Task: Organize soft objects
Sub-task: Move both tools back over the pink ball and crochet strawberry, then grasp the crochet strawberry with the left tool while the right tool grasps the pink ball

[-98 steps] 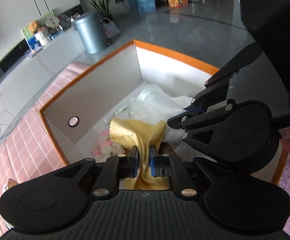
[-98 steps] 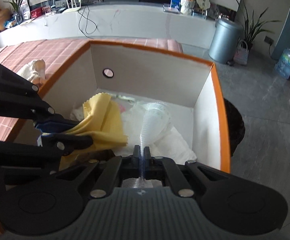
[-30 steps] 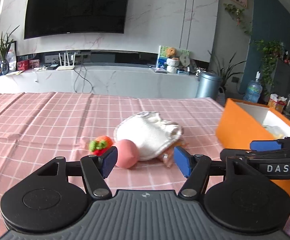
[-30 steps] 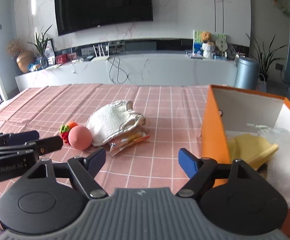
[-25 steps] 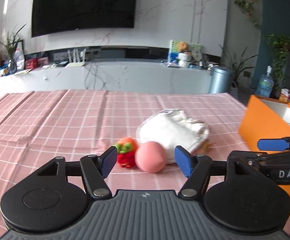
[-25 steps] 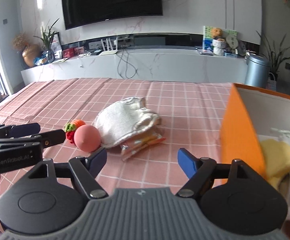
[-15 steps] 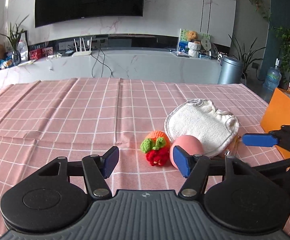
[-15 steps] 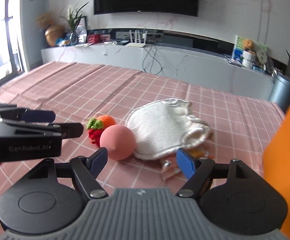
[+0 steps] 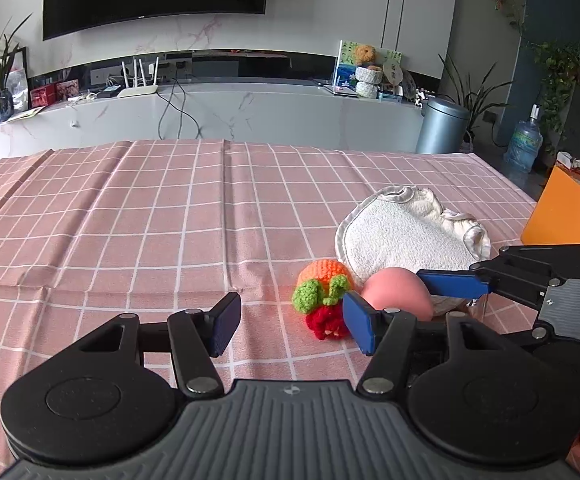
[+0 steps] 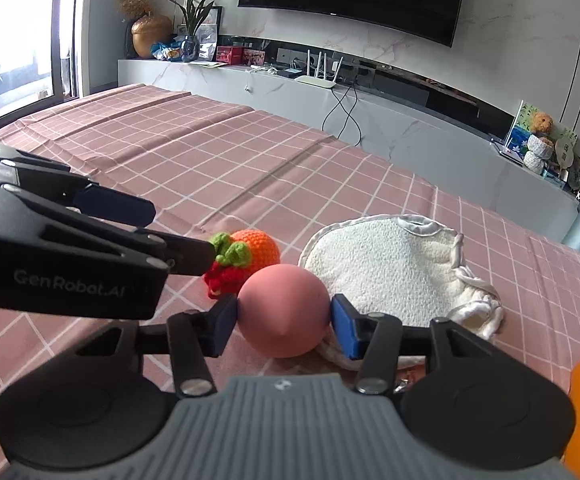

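Observation:
On the pink checked tablecloth (image 9: 161,216) lie a pink ball (image 10: 283,310), a crocheted orange, green and red toy (image 9: 322,300) and a white terry bib (image 9: 402,236). My right gripper (image 10: 284,320) straddles the ball. Its jaws are closing, and both blue pads touch the ball's sides. My left gripper (image 9: 293,326) hovers low over the cloth with its jaws closing slightly. The crocheted toy (image 10: 245,260) sits just off its right fingertip, not squeezed. From the right wrist view the left gripper (image 10: 179,234) comes in from the left.
An orange box (image 9: 570,216) stands at the table's right edge, past the bib. A crinkled packet (image 10: 406,380) pokes out under the bib's near edge. Beyond the table run a white counter, a grey bin (image 9: 442,124) and a water bottle.
Both grippers let go of the yellow cloth and plastic in the box and swung left to the toys. The right jaws narrowed onto the pink ball; the left gripper slid toward the crocheted toy.

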Available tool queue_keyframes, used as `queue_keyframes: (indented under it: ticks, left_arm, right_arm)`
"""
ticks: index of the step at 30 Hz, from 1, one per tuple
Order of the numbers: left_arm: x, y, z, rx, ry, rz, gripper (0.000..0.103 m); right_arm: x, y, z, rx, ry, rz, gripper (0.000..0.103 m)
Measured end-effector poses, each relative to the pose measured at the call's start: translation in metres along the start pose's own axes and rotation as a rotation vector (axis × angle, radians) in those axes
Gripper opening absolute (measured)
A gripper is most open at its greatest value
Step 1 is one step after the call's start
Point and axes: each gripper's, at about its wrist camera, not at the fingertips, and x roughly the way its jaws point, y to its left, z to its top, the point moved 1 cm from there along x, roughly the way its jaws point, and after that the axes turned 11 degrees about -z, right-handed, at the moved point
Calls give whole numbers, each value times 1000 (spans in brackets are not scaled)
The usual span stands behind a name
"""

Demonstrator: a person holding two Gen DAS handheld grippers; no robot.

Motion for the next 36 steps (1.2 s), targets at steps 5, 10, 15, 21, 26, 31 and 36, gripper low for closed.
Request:
queue_keyframes:
  ticks: [5, 10, 15, 21, 26, 31, 36]
  left_arm:
    - [11, -2, 2, 18, 8, -30, 70]
    - [28, -4, 5, -13, 21, -53, 70]
    - [45, -11, 3, 10, 51, -3, 57]
    - [45, -15, 0, -16, 53, -5, 46]
    - [27, -22, 1, -53, 30, -5, 46]
    - [-1, -42, 3, -37, 17, 7, 46]
    - [-33, -64, 4, -54, -12, 1, 46]
  right_arm:
    - [-4, -25, -6, 139, 34, 31, 46]
    - [-9, -48, -19, 243, 65, 39, 46]
    - [-11, -49, -22, 250, 60, 39, 46]
    - [-11, -47, -22, 244, 61, 40, 46]
    - [-14, -50, -21, 261, 65, 47, 44]
    - [-34, -51, -17, 250, 59, 36, 44]
    - [-67, -62, -18, 272, 33, 27, 44]
